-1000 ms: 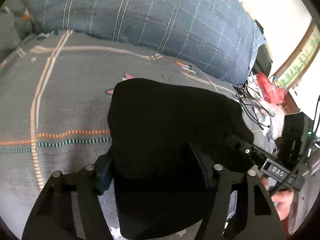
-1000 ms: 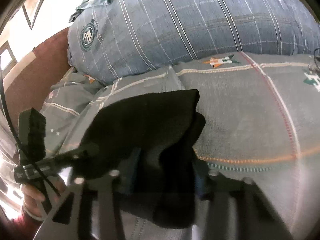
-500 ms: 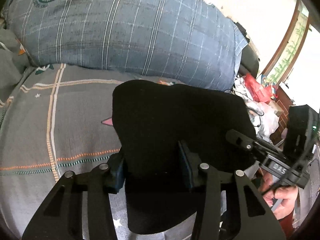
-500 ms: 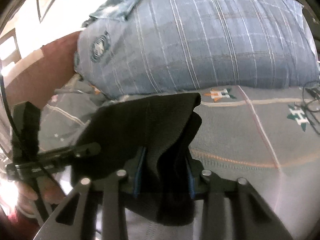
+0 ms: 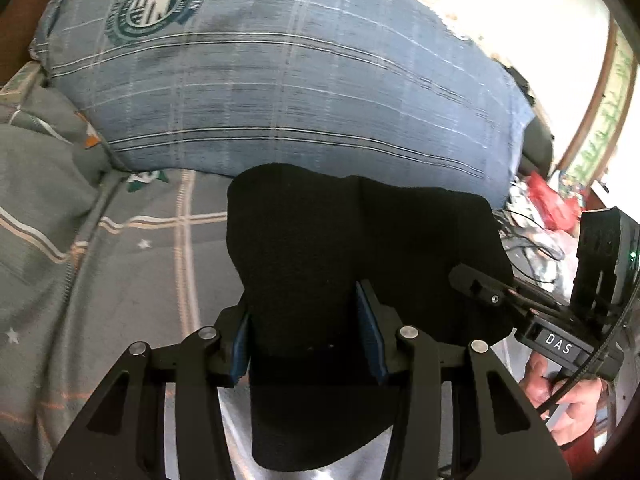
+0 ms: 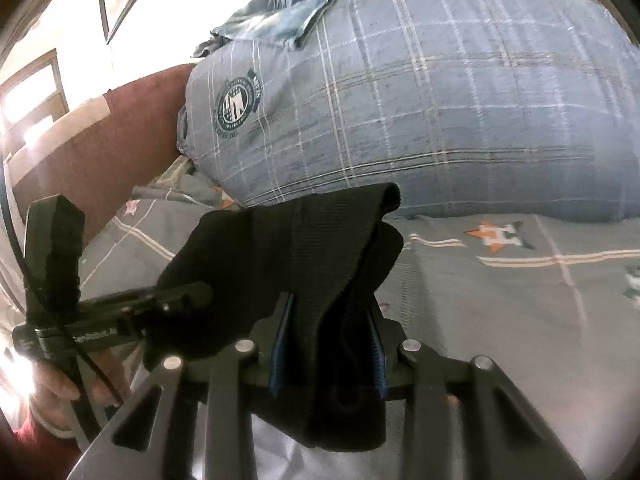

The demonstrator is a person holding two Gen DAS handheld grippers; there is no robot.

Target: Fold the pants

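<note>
A grey bed (image 5: 132,280) with thin cream and orange stripes fills the lower ground in both wrist views, and its surface lies bare to the left of the cloth in the left view and out to the right in the right view. Along its far edge a large blue plaid pillow (image 5: 304,92) with a round green crest closes off that side, and a scrap of denim (image 6: 276,20) lies on top of it. A dark red headboard (image 6: 132,136) stands at the pillow's left end in the right view. The black pants (image 5: 332,248) hang bunched and lifted off the bed between the two tools, upper edge humped, lower edge drooping below the jaws. The left hand-held gripper (image 5: 306,316) has just closed in on the pants, and its blue pads press a fold of them. The right hand-held gripper (image 6: 328,344) pinches the ribbed band of the pants. Cables and red clutter (image 5: 548,204) crowd the bed's right edge.
</note>
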